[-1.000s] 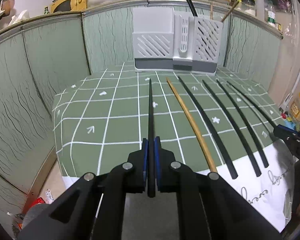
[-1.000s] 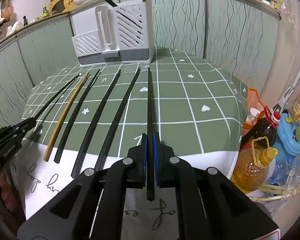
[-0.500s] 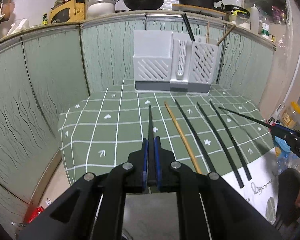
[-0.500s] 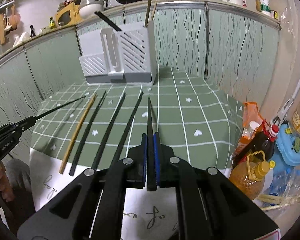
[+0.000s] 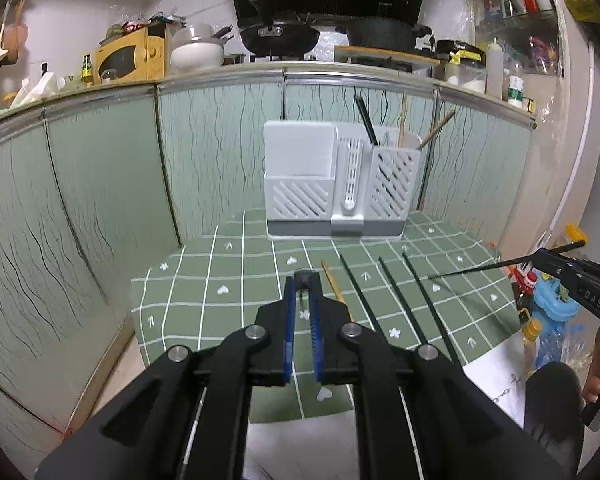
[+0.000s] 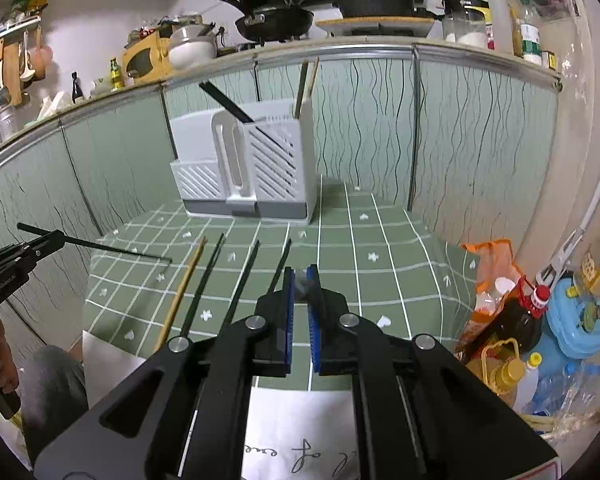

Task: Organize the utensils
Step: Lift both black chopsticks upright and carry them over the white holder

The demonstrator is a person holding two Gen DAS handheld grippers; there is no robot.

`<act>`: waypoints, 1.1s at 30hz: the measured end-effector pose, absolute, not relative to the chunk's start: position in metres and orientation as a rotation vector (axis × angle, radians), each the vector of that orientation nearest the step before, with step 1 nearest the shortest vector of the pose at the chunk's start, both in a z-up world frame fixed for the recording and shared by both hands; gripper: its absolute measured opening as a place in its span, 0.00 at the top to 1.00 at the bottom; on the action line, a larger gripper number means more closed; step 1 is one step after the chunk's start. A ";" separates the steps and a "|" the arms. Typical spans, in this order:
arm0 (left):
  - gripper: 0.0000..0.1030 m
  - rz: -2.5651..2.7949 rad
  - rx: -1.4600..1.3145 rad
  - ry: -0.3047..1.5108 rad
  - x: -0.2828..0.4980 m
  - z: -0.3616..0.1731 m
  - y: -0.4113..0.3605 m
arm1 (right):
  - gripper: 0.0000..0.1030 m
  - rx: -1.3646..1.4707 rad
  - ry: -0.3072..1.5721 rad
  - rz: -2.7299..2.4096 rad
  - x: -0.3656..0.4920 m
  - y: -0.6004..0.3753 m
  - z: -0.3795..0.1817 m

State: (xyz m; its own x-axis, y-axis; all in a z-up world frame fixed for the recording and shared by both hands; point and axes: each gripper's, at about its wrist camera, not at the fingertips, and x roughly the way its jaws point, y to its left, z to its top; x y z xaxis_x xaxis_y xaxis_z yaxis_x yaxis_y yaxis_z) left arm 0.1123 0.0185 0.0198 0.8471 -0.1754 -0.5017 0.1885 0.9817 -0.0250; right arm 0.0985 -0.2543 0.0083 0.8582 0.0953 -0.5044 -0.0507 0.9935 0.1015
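Note:
A white and grey utensil holder [image 5: 336,184] [image 6: 244,168] stands at the back of the green checked table and holds a black and two wooden chopsticks. A wooden chopstick [image 5: 334,286] [image 6: 184,284] and three black ones [image 5: 392,276] [image 6: 244,280] lie in a row on the cloth. My left gripper [image 5: 303,280] is shut on a black chopstick, seen end-on in its own view and crosswise in the right wrist view [image 6: 100,246]. My right gripper [image 6: 300,276] is shut on another black chopstick [image 5: 492,266]. Both are held above the table's near edge.
Green wavy panels wall the table on three sides. Oil bottles and a blue container [image 6: 572,328] crowd the floor at the right. White paper with writing [image 6: 300,432] covers the table's near edge. Pots and a wok sit on the counter behind.
Both grippers have risen and tilted up with their chopsticks. The held chopsticks now point straight at the cameras, and the holder looks farther and lower.

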 end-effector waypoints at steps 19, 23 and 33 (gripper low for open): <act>0.92 -0.212 0.026 0.421 0.112 0.075 0.021 | 0.94 0.074 0.445 0.113 0.097 -0.254 0.058; 0.92 -0.227 0.031 0.409 0.114 0.086 0.022 | 0.94 0.058 0.428 0.125 0.097 -0.251 0.070; 0.92 -0.281 0.071 0.420 0.127 0.097 0.013 | 0.94 0.011 0.421 0.147 0.109 -0.249 0.096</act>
State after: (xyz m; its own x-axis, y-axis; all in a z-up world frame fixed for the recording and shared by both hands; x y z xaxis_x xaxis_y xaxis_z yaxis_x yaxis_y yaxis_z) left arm 0.1270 0.0129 0.0966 0.8750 -0.2547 -0.4117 0.2841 0.9587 0.0105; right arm 0.1088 -0.2491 0.0961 0.9021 0.1442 -0.4068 -0.1397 0.9894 0.0410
